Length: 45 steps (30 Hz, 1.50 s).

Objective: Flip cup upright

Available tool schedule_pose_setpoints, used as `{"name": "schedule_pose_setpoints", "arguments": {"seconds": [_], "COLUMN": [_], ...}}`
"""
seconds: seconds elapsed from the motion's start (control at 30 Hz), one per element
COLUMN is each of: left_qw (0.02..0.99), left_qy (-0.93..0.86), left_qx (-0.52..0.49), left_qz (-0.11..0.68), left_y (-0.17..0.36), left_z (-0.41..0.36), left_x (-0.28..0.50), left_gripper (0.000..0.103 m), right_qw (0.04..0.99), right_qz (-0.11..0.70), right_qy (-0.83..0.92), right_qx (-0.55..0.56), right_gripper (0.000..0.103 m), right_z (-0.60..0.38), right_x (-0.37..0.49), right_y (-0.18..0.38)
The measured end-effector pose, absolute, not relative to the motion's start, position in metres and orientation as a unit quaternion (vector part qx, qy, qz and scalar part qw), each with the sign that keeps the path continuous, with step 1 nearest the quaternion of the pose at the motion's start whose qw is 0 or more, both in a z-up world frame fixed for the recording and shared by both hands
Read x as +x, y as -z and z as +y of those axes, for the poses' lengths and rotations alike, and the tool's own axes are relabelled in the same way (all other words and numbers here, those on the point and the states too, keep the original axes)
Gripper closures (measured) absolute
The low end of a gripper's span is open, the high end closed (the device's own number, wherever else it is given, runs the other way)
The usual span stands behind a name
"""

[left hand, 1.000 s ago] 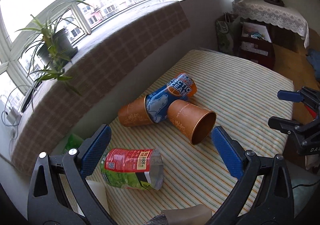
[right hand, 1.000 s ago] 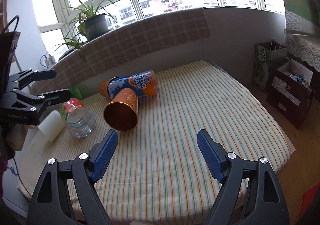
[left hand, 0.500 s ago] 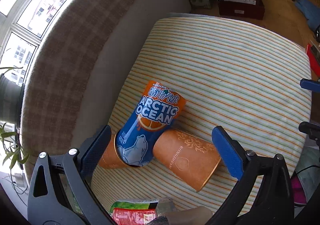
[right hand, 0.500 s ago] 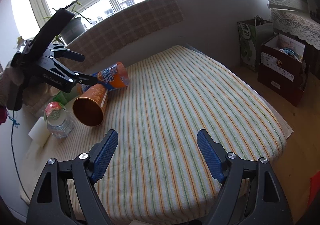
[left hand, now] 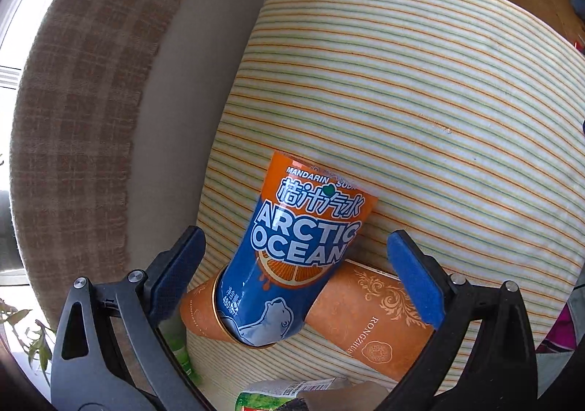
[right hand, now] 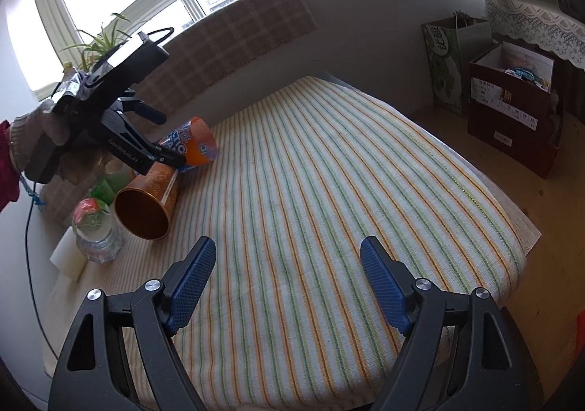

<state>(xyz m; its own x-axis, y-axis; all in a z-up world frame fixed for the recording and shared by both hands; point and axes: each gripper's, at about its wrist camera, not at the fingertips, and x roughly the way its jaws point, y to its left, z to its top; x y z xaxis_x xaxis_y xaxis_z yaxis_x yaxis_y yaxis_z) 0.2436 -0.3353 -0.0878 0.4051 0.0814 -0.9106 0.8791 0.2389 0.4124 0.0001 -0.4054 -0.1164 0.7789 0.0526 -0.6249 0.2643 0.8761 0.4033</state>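
Left gripper [left hand: 296, 279] hung spread-jawed around the toppled Arctic Ocean cup [left hand: 299, 254], lower centre; right gripper [right hand: 287, 283] gaped over the striped cloth [right hand: 329, 173].

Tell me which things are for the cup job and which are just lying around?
For the job: Arctic Ocean cup, copper cup, second copper cup, left gripper, open.

Just lying about: plastic bottle, potted plant, green bag, box.

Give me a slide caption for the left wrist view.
Open left gripper straddles the toppled Arctic Ocean cup, nested in one copper cup beside another, on striped cloth.
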Motion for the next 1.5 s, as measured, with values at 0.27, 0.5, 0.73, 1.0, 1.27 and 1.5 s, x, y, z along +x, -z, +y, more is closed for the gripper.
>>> {"name": "schedule_pose_setpoints", "arguments": {"seconds": [0.27, 0.5, 0.73, 1.0, 1.27, 1.5], "left_qw": [0.632, 0.634, 0.65, 0.679, 0.701, 0.721], "left_qy": [0.3, 0.297, 0.31, 0.33, 0.346, 0.36], "left_qx": [0.544, 0.545, 0.534, 0.501, 0.482, 0.462], "left_qz": [0.463, 0.46, 0.444, 0.424, 0.397, 0.371], "left_y": [0.11, 0.116, 0.106, 0.079, 0.059, 0.03], "left_z": [-0.342, -0.35, -0.37, -0.395, -0.383, -0.365], "left_x": [0.252, 0.259, 0.259, 0.26, 0.24, 0.217], "left_gripper": [0.008, 0.027, 0.031, 0.033, 0.036, 0.039], "right_qw": [0.91, 0.909, 0.91, 0.91, 0.91, 0.908], "right_qz": [0.33, 0.332, 0.333, 0.335, 0.337, 0.339], "right_qy": [0.057, 0.058, 0.061, 0.063, 0.067, 0.066], "right_qx": [0.246, 0.245, 0.24, 0.235, 0.232, 0.236], "right_gripper": [0.022, 0.022, 0.022, 0.022, 0.022, 0.022], "right_z": [-0.408, -0.408, -0.407, -0.406, -0.405, -0.402], "right_x": [0.0, 0.001, 0.001, 0.0, 0.0, -0.004], "right_y": [0.118, 0.119, 0.12, 0.12, 0.12, 0.118]}}
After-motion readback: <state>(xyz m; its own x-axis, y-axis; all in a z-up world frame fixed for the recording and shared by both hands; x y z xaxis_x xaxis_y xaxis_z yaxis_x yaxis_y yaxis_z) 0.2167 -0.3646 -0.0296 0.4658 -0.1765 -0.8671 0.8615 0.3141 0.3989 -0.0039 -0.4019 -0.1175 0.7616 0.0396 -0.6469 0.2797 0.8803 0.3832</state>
